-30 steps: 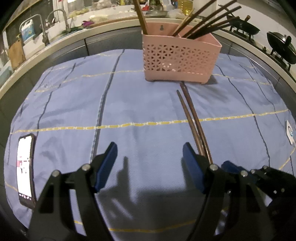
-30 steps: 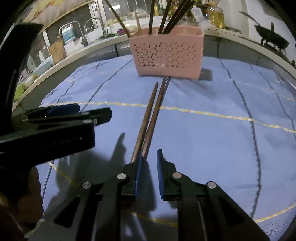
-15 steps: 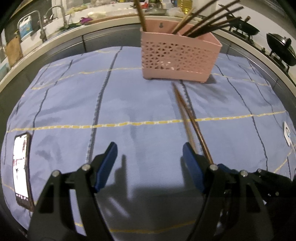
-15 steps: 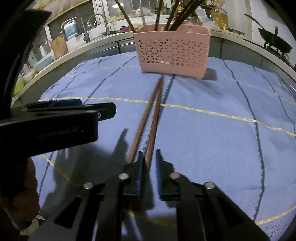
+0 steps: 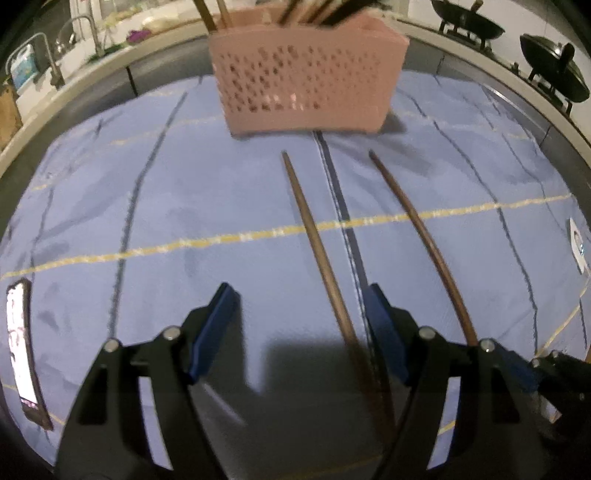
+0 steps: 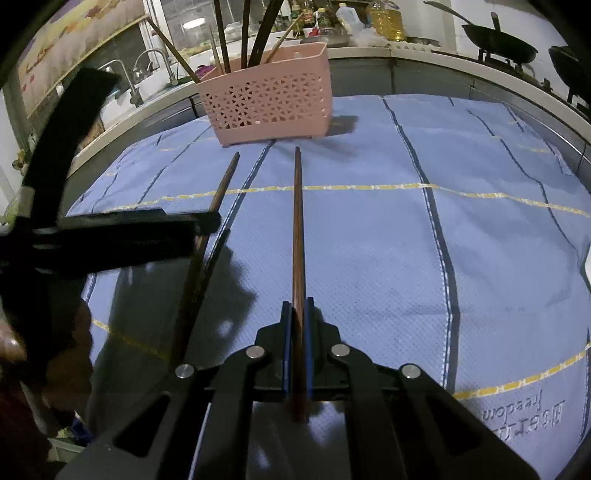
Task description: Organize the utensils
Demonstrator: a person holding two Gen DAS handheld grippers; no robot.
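Note:
Two brown chopsticks point toward the pink lattice basket [image 5: 306, 85] [image 6: 273, 99], which holds several more sticks. My right gripper [image 6: 297, 317] is shut on the near end of one chopstick [image 6: 297, 229], also seen on the right in the left wrist view as chopstick [image 5: 417, 221]. The other chopstick [image 5: 314, 236] [image 6: 225, 181] lies on the blue cloth between the jaws of my left gripper [image 5: 299, 306], closer to its right finger and untouched. The left gripper [image 6: 199, 225] stands open. Part of the right gripper [image 5: 517, 367] shows at lower right.
A blue striped cloth [image 6: 480, 240] covers the table. A lit phone [image 5: 22, 350] lies at the cloth's left edge. A counter with a sink and taps [image 6: 147, 74] runs behind, with woks [image 5: 465, 22] on a stove at the right. A hand [image 6: 44, 350] holds the left gripper.
The right gripper's jaws closed on one chopstick and drew it rightward, away from its mate. The left gripper moved forward and right, so the other chopstick now lies between its jaws.

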